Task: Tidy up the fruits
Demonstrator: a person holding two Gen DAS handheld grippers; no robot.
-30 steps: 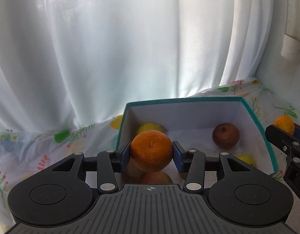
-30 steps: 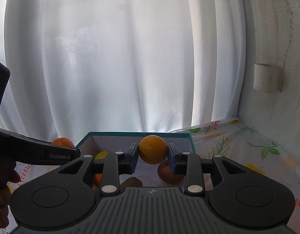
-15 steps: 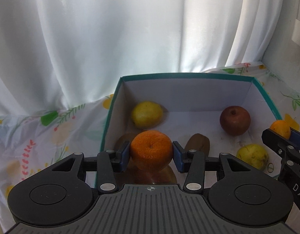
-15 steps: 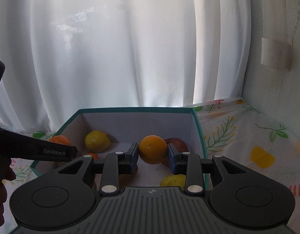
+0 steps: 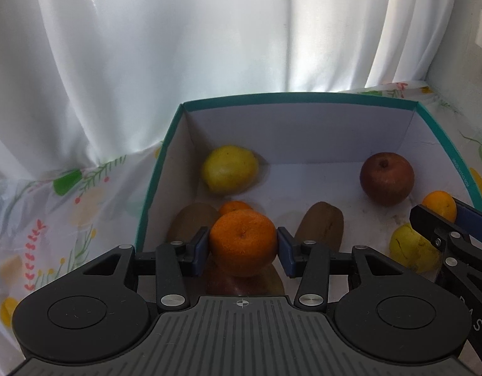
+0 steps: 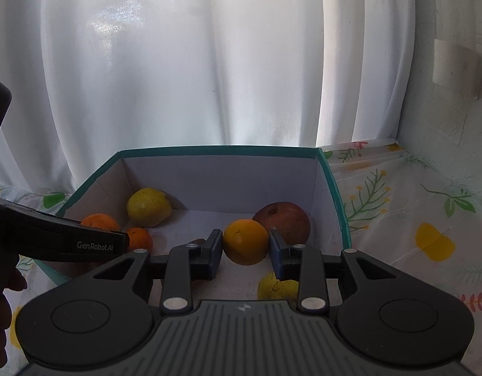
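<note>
Clamped the left gripper (image 5: 242, 247) on a rough orange mandarin (image 5: 241, 235), at lower centre of the left wrist view, above the near left part of the teal-rimmed box (image 5: 297, 96). Clamped the right gripper (image 6: 245, 246) likewise on a smoother orange (image 6: 244, 235), at lower centre of its own view, above the near right part of the box.

Judged the step as lowering both fruits into the box. Needed, probably, to go down until each fruit almost touched the floor, to aim at bare white floor between the fruits lying there, and only then to part the pads slowly, so that nothing rolled. Risked otherwise knocking the small orange (image 5: 234, 207) just behind the mandarin.

Showed only in the left wrist view, from left to right: a kiwi (image 5: 191, 219) beside the left wall, a second kiwi (image 5: 324, 225) near the middle. Showed only in the right wrist view: part of a hand (image 6: 2, 297) at the left edge, a beige holder (image 6: 455, 65) on the wall at upper right.
</note>
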